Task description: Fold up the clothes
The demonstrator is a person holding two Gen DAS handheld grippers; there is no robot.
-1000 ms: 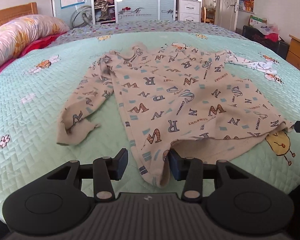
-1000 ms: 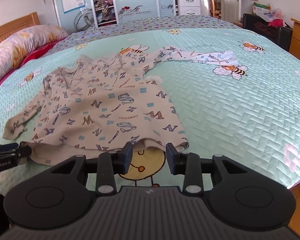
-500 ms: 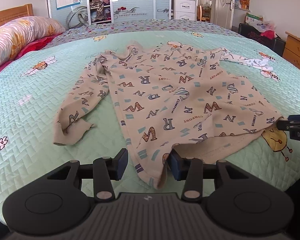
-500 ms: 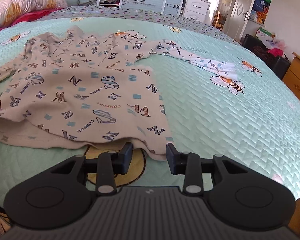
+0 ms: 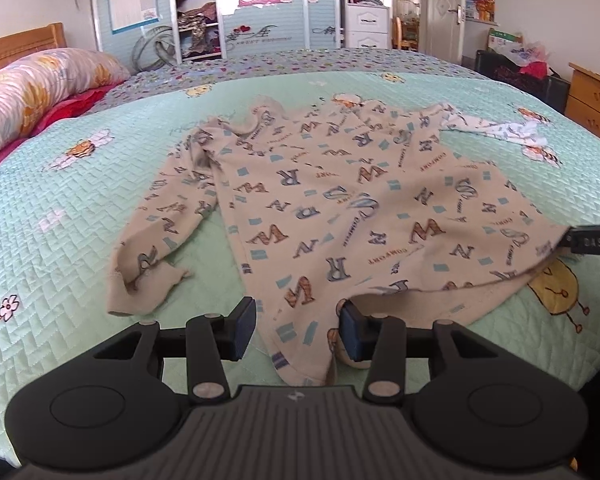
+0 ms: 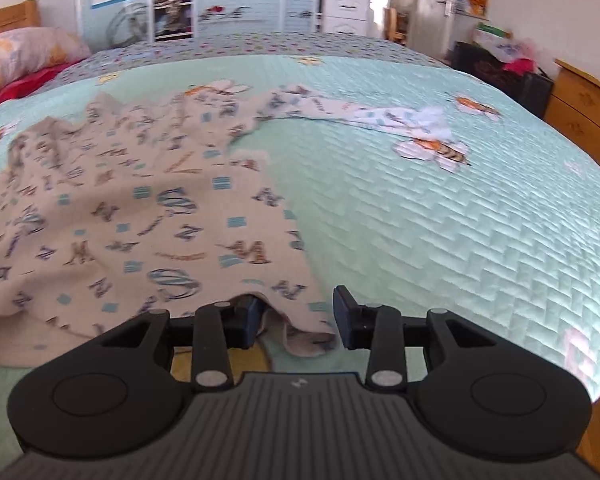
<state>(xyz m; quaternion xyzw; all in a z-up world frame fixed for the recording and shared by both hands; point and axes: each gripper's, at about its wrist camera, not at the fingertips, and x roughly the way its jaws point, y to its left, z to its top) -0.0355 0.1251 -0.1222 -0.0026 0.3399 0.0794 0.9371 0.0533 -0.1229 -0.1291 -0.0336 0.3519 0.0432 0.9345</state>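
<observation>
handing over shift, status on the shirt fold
Both hand-held grippers open, left and right straddling hem corners. Shirt flat, unfolded. Nothing blocking.

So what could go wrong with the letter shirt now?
Both tongs are open, left tongs and right tongs, each with a hem corner of the shirt between the fingers. A shallow bite might slip when closing. The near sleeve lies crumpled and the far sleeve stretches away, so folding now could trap wrinkles.

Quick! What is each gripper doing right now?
Left gripper: open, shirt hem corner between its fingers.
Right gripper: open, other hem corner between its fingers.
</observation>
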